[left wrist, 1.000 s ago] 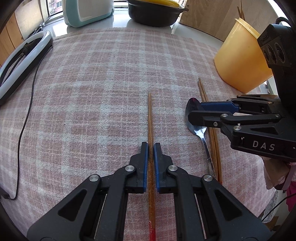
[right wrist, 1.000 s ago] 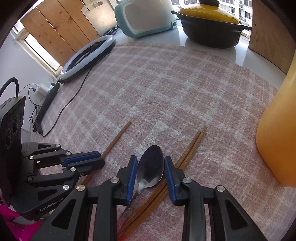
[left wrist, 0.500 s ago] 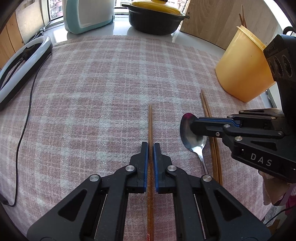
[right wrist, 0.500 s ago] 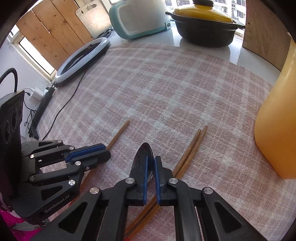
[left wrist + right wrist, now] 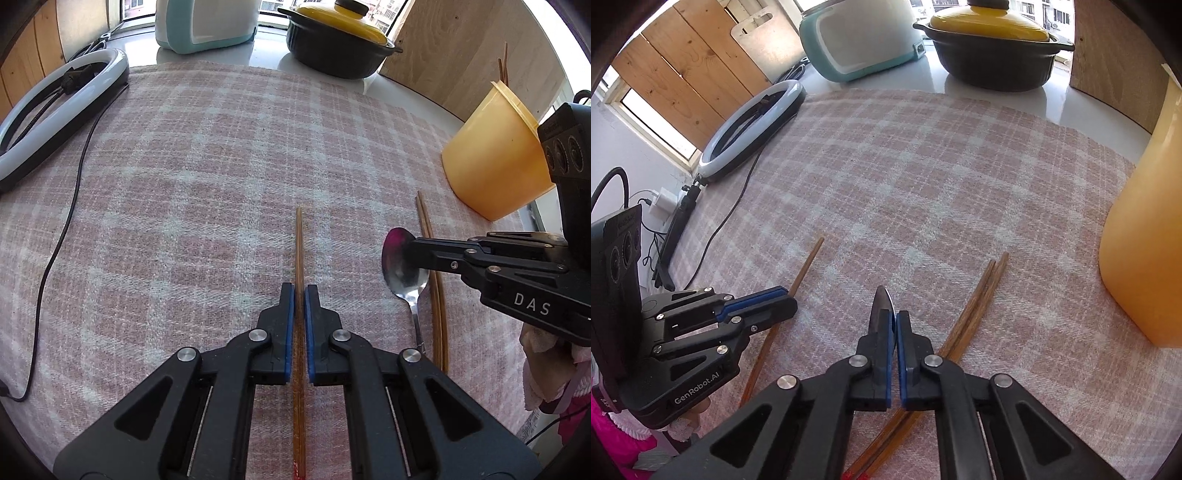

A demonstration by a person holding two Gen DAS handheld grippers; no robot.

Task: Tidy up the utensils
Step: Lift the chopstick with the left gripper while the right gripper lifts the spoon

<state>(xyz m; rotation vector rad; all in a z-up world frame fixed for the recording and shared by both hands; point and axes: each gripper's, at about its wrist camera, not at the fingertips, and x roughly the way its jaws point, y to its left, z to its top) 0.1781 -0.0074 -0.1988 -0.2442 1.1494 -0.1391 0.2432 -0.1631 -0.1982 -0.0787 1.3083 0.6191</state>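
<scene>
My left gripper [image 5: 299, 291] is shut on a single wooden chopstick [image 5: 299, 251] that points away over the pink checked cloth [image 5: 207, 206]. From the right wrist view that chopstick [image 5: 807, 266] runs under the left gripper [image 5: 788, 304]. My right gripper [image 5: 895, 317] is shut on the bowl of a metal spoon [image 5: 882, 301], which is turned on its edge. Seen from the left wrist view, the right gripper [image 5: 408, 251] holds the spoon [image 5: 400, 273] with its handle trailing towards the cloth. A pair of chopsticks [image 5: 975, 314] lies just right of the spoon. A yellow cup [image 5: 495, 162] stands at the right.
A ring light [image 5: 55, 110] and its black cable [image 5: 62, 229] lie at the left. A teal appliance [image 5: 207, 26] and a black pot with a yellow lid [image 5: 336, 48] stand on the counter beyond the cloth. Wooden boards [image 5: 701, 74] back the counter.
My right gripper closed on the spoon's bowl, and the spoon tipped from flat onto its edge. The left gripper, still holding its chopstick, shifted slightly, so more of the far counter shows.
</scene>
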